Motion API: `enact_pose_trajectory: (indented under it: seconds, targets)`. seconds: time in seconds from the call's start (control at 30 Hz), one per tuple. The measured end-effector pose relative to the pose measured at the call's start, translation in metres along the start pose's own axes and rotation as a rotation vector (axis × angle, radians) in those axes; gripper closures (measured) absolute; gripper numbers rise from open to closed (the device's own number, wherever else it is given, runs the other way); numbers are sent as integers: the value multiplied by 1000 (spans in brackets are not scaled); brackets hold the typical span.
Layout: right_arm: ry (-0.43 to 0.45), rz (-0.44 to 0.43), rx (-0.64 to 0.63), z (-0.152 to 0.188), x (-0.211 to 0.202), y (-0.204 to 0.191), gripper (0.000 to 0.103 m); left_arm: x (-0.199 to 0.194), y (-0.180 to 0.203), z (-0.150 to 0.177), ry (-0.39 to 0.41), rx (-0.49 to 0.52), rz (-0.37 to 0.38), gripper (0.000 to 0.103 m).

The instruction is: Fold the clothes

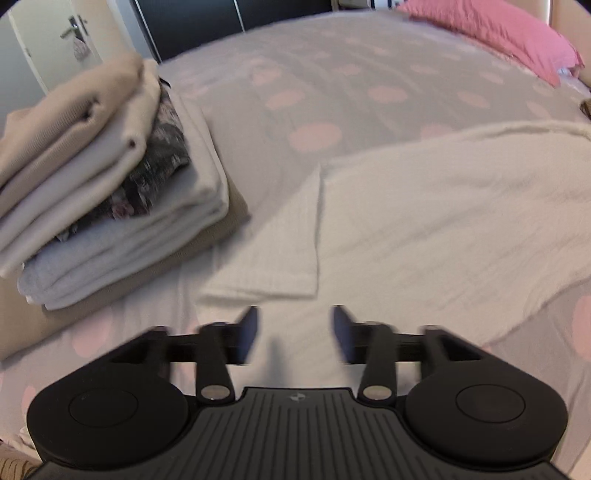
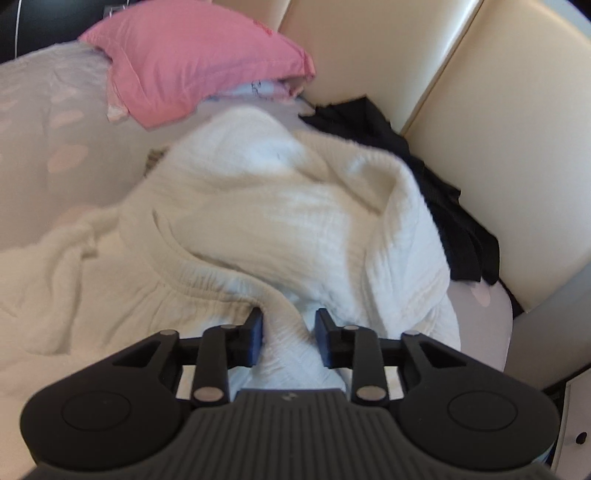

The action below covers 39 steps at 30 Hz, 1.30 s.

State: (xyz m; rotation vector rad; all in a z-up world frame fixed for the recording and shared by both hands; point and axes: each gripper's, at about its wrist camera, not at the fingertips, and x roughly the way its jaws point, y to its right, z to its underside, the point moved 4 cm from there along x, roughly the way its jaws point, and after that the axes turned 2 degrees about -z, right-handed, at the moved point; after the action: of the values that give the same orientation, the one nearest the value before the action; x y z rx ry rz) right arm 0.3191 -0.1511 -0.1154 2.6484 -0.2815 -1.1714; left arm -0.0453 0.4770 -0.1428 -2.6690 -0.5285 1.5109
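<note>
Held the left gripper (image 1: 295, 325) low over the near edge of the white garment (image 1: 424, 229), pointed steeply down, with jaws standing well apart and nothing caught between them; only bare cloth and a narrow shadow seen in the gap. Found that garment spread across the grey bedspread with pink spots (image 1: 332, 92), mostly flat on the left-wrist side, with one flap folded over on its left edge. Noted a stack of folded clothes (image 1: 110, 184) to the left of it on the same bed, near the garment but apart from it: beige and pale pieces on top, a dark patterned piece in the middle, pale pieces underneath. Spotted a pink pillow (image 1: 498, 33) far back at the head of the bed and a white door (image 1: 44, 44) with a handle beyond the stack. Held the right gripper (image 2: 290, 325) down at the other end of the garment, jaws partly closed around a raised ridge of the white cloth, with the ridge filling the gap and meeting both pads, so taken as pinched. Saw the cloth there rumpled and heaped, with a gathered band curving away to the left of the jaws. Made out a black garment (image 2: 443, 199) lying crumpled behind the white one, against the cream padded headboard (image 2: 480, 110). Left fine detail unread because of blur in both views.
</note>
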Motion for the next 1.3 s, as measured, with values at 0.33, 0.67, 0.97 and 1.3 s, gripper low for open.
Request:
enact_pose_trajectory:
  seconds: [0.33, 0.67, 0.97, 1.3]
  targets:
    - [134, -48, -167, -5, -29, -52, 58, 50, -12, -23, -15, -122, -34, 74]
    - [129, -32, -199, -1, -24, -52, 45, 11, -43, -50, 163, -280, -137, 59]
    - [28, -198, -203, 22, -41, -26, 46, -40, -9, -16, 61, -144, -62, 53]
    - [-123, -261, 49, 82, -38, 64, 62, -97, 28, 45, 30, -135, -54, 51]
